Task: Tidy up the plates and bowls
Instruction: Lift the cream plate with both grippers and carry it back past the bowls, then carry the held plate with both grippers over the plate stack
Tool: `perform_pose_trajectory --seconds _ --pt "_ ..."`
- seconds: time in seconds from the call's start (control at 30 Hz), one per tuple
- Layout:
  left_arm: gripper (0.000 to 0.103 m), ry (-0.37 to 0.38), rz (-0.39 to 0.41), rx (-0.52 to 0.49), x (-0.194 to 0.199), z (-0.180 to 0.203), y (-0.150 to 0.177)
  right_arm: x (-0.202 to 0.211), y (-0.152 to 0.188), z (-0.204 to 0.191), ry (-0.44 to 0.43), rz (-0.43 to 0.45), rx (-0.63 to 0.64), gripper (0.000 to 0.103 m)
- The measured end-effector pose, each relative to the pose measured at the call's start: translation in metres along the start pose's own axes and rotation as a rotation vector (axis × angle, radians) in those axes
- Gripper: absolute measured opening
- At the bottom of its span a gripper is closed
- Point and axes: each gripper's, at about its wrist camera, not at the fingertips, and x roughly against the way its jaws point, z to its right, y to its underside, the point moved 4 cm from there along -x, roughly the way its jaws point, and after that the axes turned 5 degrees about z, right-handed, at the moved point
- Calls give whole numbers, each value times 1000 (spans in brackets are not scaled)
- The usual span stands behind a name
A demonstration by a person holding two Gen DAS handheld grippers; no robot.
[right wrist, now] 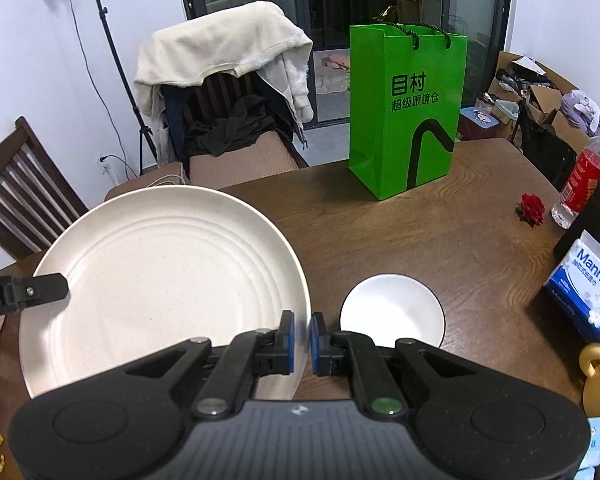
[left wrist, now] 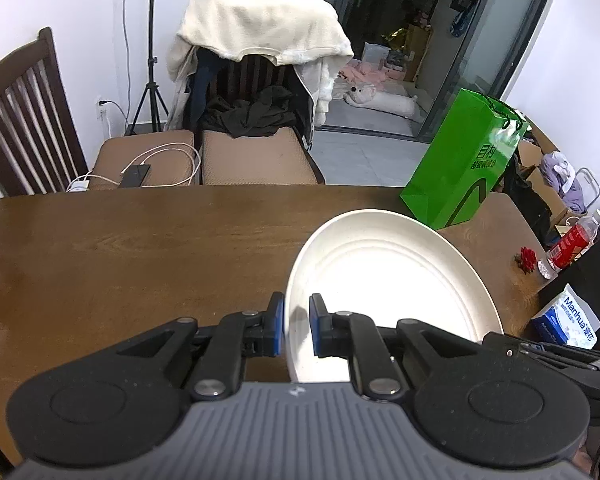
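A: Both clamps on it?
B: Yes — left gripper [left wrist: 296, 328] and right gripper [right wrist: 301, 340] each pinch opposite rims of the cream plate [right wrist: 164, 280], held above the table [right wrist: 440, 232].
A: Handling?
B: Probably stiff, light, slick — rim grips suit it. Small bowl [right wrist: 392, 312] sits near the table's front edge.

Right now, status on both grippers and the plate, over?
Left gripper and right gripper both shut on cream plate, opposite rims. Plate lifted, tilted. White bowl on table beside it; green bag beyond.
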Motion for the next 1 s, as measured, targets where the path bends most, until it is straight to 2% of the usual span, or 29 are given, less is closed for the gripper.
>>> perform_pose_trajectory --seconds 0.5,1.0 --pt "13 -28 37 40 61 -13 35 58 30 -15 -25 25 32 8" --pt "13 -84 44 104 107 -39 79 88 76 -41 -76 2 86 8"
